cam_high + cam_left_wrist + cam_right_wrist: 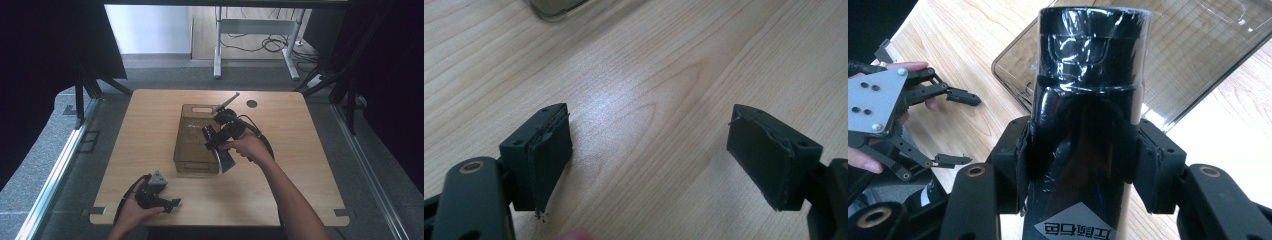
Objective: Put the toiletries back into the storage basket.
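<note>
Wooden table (150, 130); grey carpet floor (60, 165); white desk frame (250, 35) w/ cables behind.

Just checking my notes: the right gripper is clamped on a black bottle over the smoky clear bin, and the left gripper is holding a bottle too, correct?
Not quite. The left gripper holds nothing; the left gripper view shows its jaws open over the bare table. The right gripper is clamped on the black bottle over the bin.
</note>
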A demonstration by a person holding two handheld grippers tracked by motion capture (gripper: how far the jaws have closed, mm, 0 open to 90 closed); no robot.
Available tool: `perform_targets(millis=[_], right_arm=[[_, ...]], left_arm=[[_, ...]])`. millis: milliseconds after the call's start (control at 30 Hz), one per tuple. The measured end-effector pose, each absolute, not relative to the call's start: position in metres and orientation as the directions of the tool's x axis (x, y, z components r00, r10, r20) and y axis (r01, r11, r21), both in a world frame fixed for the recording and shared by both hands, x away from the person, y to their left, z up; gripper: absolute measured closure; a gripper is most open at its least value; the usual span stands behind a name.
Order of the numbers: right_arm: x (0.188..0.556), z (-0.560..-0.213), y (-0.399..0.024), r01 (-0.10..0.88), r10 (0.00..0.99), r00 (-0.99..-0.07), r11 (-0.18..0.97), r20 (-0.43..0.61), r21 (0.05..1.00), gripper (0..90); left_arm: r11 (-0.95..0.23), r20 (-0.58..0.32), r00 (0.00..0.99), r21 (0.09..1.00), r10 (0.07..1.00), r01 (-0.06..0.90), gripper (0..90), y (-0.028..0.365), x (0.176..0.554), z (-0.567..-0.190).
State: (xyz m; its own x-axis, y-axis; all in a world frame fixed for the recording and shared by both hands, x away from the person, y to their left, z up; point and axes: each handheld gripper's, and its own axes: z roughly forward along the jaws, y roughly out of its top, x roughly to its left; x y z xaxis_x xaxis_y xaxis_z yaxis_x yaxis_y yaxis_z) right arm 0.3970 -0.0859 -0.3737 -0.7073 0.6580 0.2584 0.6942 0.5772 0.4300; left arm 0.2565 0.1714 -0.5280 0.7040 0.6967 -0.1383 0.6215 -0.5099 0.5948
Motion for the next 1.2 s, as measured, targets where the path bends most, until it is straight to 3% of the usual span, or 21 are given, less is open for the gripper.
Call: perform_targets(millis=[1200], right_arm=[[0.409,-0.357,-0.062,0.684,0.646,-0.716,0.575,0.263,0.45,47.7]], left_arm=[[-0.491,-0.133,0.694,0.614,0.707,0.618,18.1,0.175,0.257,-0.526]])
